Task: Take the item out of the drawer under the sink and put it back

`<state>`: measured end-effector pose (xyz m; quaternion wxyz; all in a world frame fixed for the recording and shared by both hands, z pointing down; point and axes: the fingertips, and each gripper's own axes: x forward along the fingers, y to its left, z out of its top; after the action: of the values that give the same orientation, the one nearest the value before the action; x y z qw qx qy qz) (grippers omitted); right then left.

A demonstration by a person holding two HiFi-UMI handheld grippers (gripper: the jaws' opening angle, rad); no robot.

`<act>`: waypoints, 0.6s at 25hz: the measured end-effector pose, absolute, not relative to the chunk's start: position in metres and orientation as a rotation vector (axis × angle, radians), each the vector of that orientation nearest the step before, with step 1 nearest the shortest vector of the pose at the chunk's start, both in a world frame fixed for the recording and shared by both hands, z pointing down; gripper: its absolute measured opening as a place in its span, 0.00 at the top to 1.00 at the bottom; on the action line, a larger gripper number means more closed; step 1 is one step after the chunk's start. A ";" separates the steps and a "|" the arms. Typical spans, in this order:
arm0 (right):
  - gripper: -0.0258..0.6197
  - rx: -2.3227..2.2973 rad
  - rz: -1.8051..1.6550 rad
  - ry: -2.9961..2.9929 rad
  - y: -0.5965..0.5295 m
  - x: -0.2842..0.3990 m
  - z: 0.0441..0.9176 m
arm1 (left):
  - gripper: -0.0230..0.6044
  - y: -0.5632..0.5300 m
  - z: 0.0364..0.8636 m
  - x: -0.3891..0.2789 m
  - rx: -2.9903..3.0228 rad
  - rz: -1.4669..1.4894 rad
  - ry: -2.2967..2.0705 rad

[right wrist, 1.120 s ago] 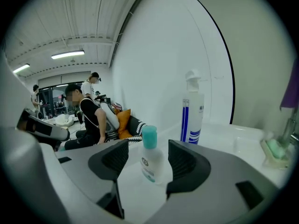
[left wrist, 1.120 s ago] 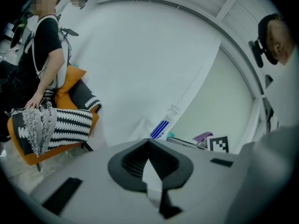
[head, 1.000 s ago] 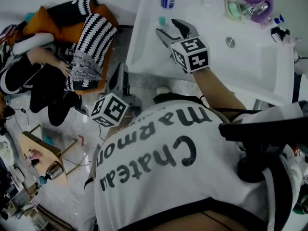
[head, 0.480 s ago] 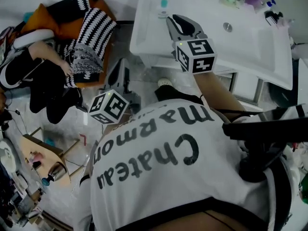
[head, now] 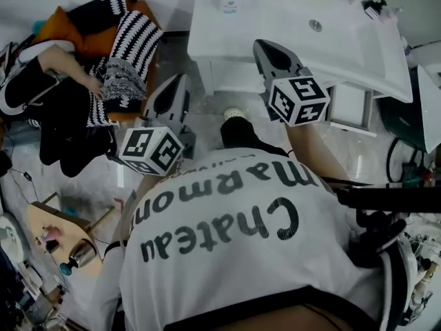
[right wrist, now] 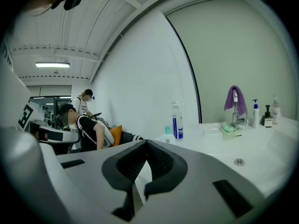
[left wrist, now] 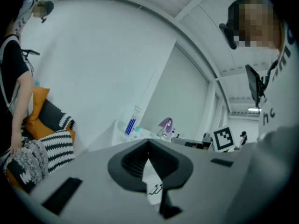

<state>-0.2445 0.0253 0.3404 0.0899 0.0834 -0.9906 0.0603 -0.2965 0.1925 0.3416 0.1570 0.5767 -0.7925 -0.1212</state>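
The white sink [head: 275, 19] lies at the top of the head view, with a white cabinet front [head: 231, 74] under it. I cannot tell whether a drawer stands open, and no taken-out item shows. My right gripper [head: 265, 50] hovers at the sink's front edge. Its jaws have just been closing and are shut with nothing between them, as the right gripper view [right wrist: 147, 146] shows. My left gripper [head: 176, 85] hangs over the floor, left of the cabinet. It is shut and empty too [left wrist: 148, 146].
A spray bottle [right wrist: 176, 121], a small teal-capped bottle [right wrist: 167, 130], a soap dish [right wrist: 228, 129] and a purple cloth on the faucet [right wrist: 234, 99] stand on the sink. A crouching person [head: 41, 81] and striped cushions [head: 131, 40] are left. Cables [head: 396, 157] lie right.
The right gripper has pulled back from over the basin to the sink's front edge, and its jaws went from wide open to shut. The left gripper rose and its jaws came into view.
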 end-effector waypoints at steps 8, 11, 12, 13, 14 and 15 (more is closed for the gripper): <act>0.94 0.369 0.239 -2.875 0.045 -0.187 0.355 | 0.95 0.203 0.347 -0.259 1.744 -0.343 -2.190; 0.95 0.386 0.241 -2.869 0.045 -0.172 0.355 | 0.95 0.202 0.345 -0.248 1.761 -0.348 -2.181; 0.94 0.391 0.248 -2.870 0.044 -0.168 0.355 | 0.95 0.201 0.345 -0.244 1.768 -0.345 -2.181; 0.95 0.393 0.254 -2.872 0.043 -0.166 0.355 | 0.95 0.201 0.344 -0.241 1.774 -0.341 -2.181; 0.95 0.391 0.257 -2.874 0.043 -0.165 0.354 | 0.95 0.200 0.344 -0.239 1.778 -0.339 -2.182; 0.95 0.388 0.255 -2.876 0.043 -0.165 0.354 | 0.95 0.199 0.343 -0.238 1.779 -0.336 -2.185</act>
<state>-0.1648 0.0426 0.3537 0.1139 0.1322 -0.9808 0.0871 -0.2381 0.1992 0.3431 0.1517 0.6197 -0.7611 -0.1170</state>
